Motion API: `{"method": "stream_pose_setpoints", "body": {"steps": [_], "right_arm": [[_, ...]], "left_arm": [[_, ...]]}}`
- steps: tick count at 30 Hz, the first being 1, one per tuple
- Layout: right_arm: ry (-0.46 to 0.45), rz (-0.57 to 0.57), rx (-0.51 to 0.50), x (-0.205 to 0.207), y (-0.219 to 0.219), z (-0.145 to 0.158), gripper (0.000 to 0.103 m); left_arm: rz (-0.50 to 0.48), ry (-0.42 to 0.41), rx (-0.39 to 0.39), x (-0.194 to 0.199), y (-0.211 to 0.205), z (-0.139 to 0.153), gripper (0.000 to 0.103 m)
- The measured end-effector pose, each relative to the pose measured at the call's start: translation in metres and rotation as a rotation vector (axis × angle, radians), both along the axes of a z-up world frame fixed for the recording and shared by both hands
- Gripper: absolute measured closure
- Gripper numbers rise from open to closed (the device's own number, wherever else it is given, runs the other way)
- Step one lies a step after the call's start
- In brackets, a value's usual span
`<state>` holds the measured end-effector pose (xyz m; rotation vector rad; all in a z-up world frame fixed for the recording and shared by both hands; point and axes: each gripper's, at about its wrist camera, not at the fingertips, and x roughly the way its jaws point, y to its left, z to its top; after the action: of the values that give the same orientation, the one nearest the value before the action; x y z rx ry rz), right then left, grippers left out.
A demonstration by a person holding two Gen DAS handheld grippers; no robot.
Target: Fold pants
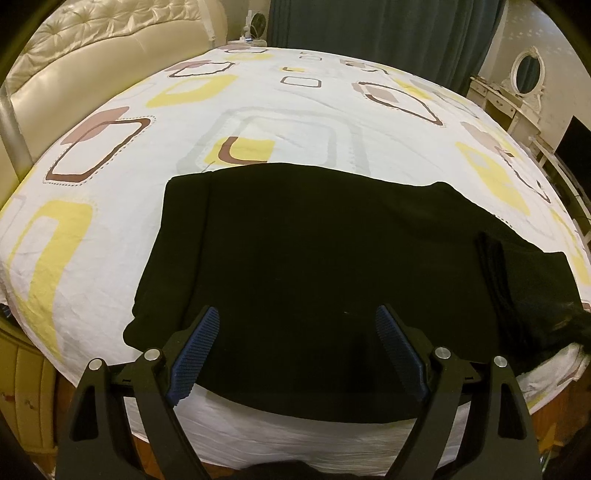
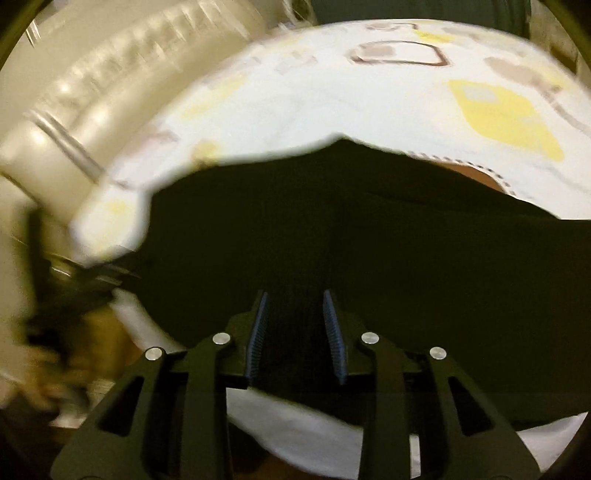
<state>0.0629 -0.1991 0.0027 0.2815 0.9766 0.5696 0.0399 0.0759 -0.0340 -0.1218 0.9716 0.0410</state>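
In my left wrist view the black pants [image 1: 314, 266] lie spread across the lower middle of the frame on the bed's patterned sheet [image 1: 258, 99], white with yellow and brown rounded squares. Their near edge hangs over the front side of the mattress. At the right of the frame a part of the pants is folded back on itself in a darker ridge. My left gripper [image 1: 297, 317] sits at the bottom centre with its blue pads wide apart and nothing between them, hovering over the cloth.

My right wrist view is blurred. The right gripper [image 2: 295, 306] is at the bottom centre, its pads standing a narrow gap apart over the dark cloth [image 2: 332, 240]; I cannot tell whether they touch it. A cream tufted headboard [image 1: 110, 33] fills the upper left.
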Motion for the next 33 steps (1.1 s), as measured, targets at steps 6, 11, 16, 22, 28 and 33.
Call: {"method": "stream_pose_setpoints", "body": {"steps": [6,11,16,22,28,33], "right_arm": [[-0.113,-0.217,0.122,0.003,-0.141,0.054,0.054],[0.039,-0.452,0.148,0.029,-0.254,0.006,0.050],[0.207,-0.470,0.318,0.051,-0.283,-0.062,0.050],[0.271,-0.454,0.348,0.060,-0.276,-0.101,0.075],[0.283,-0.453,0.358,0.062,-0.277,-0.105,0.085],[0.288,-0.458,0.424,0.056,-0.282,-0.107,0.080]], "left_arm": [[-0.007,-0.004,-0.005,0.000,-0.003,0.000,0.017],[-0.014,-0.008,-0.005,-0.001,-0.007,0.001,0.017],[-0.014,0.001,-0.007,0.001,-0.007,0.000,0.017],[-0.016,0.006,-0.005,0.001,-0.007,-0.002,0.017],[-0.014,0.017,-0.021,0.003,-0.005,-0.005,0.017],[-0.016,0.012,-0.009,0.001,-0.006,-0.005,0.017]]}}
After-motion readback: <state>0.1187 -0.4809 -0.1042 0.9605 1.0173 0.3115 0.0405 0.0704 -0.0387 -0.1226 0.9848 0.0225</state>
